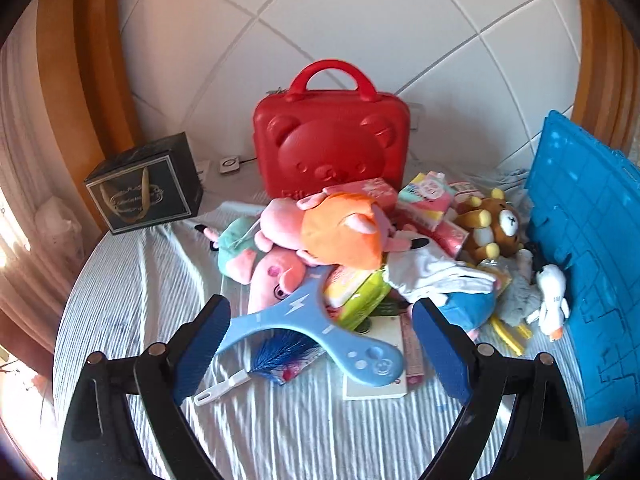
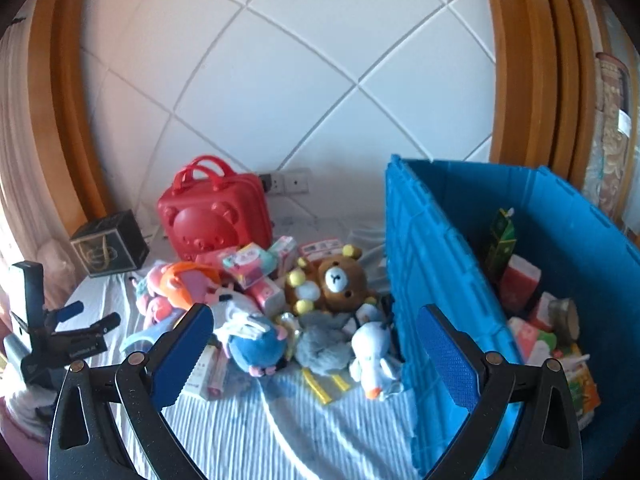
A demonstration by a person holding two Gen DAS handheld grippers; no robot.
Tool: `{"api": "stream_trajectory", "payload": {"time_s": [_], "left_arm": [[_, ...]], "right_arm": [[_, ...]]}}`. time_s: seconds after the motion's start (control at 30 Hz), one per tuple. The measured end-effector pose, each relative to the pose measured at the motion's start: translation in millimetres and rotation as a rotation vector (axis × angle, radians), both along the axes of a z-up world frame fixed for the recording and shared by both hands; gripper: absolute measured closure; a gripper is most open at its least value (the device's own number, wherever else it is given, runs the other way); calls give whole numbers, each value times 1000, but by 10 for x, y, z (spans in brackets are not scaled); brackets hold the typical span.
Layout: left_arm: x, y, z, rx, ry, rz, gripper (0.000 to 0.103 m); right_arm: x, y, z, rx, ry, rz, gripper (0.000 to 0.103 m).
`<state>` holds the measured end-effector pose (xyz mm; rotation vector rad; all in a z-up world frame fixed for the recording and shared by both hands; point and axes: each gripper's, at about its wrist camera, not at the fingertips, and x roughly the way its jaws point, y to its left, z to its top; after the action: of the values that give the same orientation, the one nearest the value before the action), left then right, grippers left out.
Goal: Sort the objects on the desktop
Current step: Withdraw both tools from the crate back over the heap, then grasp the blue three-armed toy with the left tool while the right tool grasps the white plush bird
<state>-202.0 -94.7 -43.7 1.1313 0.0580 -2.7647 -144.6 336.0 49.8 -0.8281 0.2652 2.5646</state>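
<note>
White diamond-tiled wall and a wooden frame stood behind the worktop (image 1: 280, 432), which was covered in a striped cloth.

Our left hand-held gripper (image 1: 320, 344) hung wide open and empty above the near edge of the pile. A blue boomerang-shaped toy (image 1: 304, 320) lay between its pads, with a small blue brush (image 1: 276, 354) just beneath it. Farther off lay the heap of plush toys (image 1: 320, 236), with a brown bear (image 1: 492, 228) to its right. A red bear-faced case (image 1: 332, 148) stood upright at the far side, and a dark gift bag (image 1: 144, 184) at the far left.

Our right hand-held gripper (image 2: 316, 356) was likewise wide open and held nothing. It hovered over the right end of the pile, where a white duck plush (image 2: 374, 356) lay just beside the wall of the blue crate (image 2: 432, 248). A few cartons already sat in the crate.

We judged sorting to be under way, between picks, with most things still unsorted. The next move, we thought, called for lowering one gripper onto a single top-lying item. The boomerang toy or the duck looked clearest. We would then close on it alone, without dragging its neighbours.
</note>
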Motion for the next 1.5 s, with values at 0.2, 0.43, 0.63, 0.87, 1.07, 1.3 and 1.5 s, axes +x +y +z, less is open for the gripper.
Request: {"api": "stream_trajectory", "payload": {"time_s": [0.2,0.43,0.63,0.87,1.07,1.3,1.5], "left_arm": [[-274,-373,-441,32,-74,71,10],[-690,-454,-994,75,-173,111,10],[-931,-417,-1358,88,-260,119,22],[-1050,-311,-1533,61,-288,112,30],[-1194,-297,-1591,5,-303,142,30],[-1118,-214,-1472,-15,-299,80,58],[-776,-240,-1420,-30,-305,36,69]], "right_arm": [[-492,73,-789,-86,-121,10,0],[-752,398,-1663,-102,-207,-106,0],[-861,629,-2131,-71,-227,-203,0],[-1022,827,-2453,22,-273,-325,16],[-998,1126,-2580,-66,-208,-433,0],[-998,1039,-2556,-18,-235,-478,60],[-839,816,-2413,-98,-233,-343,58]]}}
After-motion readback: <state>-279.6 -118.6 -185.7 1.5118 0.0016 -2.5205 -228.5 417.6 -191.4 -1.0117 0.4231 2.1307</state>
